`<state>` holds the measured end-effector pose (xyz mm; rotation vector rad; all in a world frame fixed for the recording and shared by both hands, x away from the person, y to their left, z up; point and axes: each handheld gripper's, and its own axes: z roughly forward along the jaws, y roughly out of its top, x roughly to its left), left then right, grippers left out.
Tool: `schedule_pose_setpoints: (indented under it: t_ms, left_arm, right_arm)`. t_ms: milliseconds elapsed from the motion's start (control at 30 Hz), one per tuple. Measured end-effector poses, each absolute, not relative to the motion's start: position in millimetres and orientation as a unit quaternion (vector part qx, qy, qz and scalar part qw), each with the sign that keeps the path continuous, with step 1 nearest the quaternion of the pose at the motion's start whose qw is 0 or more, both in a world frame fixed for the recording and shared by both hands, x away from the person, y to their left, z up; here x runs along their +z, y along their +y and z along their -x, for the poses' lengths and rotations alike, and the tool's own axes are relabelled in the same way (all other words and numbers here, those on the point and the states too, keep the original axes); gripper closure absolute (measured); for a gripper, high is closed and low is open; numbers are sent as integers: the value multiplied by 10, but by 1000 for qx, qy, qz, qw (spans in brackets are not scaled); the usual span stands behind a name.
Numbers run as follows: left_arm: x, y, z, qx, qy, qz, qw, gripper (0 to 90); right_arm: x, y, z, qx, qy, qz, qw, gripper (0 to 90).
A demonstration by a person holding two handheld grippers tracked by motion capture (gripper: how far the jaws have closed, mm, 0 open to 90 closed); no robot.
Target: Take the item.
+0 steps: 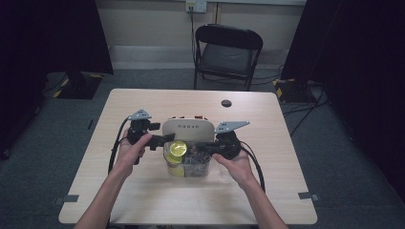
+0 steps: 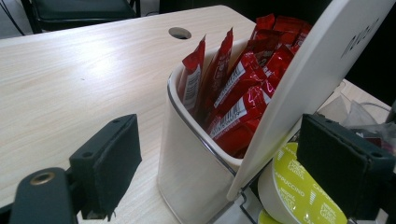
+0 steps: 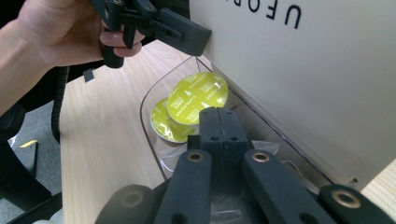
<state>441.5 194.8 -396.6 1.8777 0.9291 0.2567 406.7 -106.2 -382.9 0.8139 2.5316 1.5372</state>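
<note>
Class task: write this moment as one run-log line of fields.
left gripper: open, at lid | right gripper: shut, over clear bin | capsules: in bin | red sachets: in white box

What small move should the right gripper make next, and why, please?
Probably open the right gripper's jaws. They are shut just above the clear tray, beside the top capsule, so they cannot take anything as they stand. The left gripper is at the raised lid's edge, so the tray seems free to reach into.
</note>
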Motion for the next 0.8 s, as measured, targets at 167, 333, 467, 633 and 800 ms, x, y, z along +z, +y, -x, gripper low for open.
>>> schedule_pose_setpoints:
  t_ms: [167, 333, 467, 633, 800]
  left_arm:
    - [-3966, 1947, -4413, 106, 384, -774, 493, 135]
    - [-3968, 1945, -4413, 105, 385, -773, 494, 135]
    - [-3969, 1947, -4415, 105, 383, -774, 493, 135]
    - [-3969, 1946, -4414, 105, 383, -774, 493, 135]
    - [-3972, 1946, -4417, 103, 383, -774, 494, 135]
  right_arm:
    - [-3800, -1062, -4045, 503, 824, -260, 36, 900]
    - [-3760, -1080, -4024, 508, 820, -259, 40, 900]
    - [-3734, -1094, -4010, 512, 818, -258, 42, 900]
    - [-3708, -1113, -3996, 516, 815, -260, 43, 900]
    - [-3679, -1147, -3968, 523, 811, -260, 45, 900]
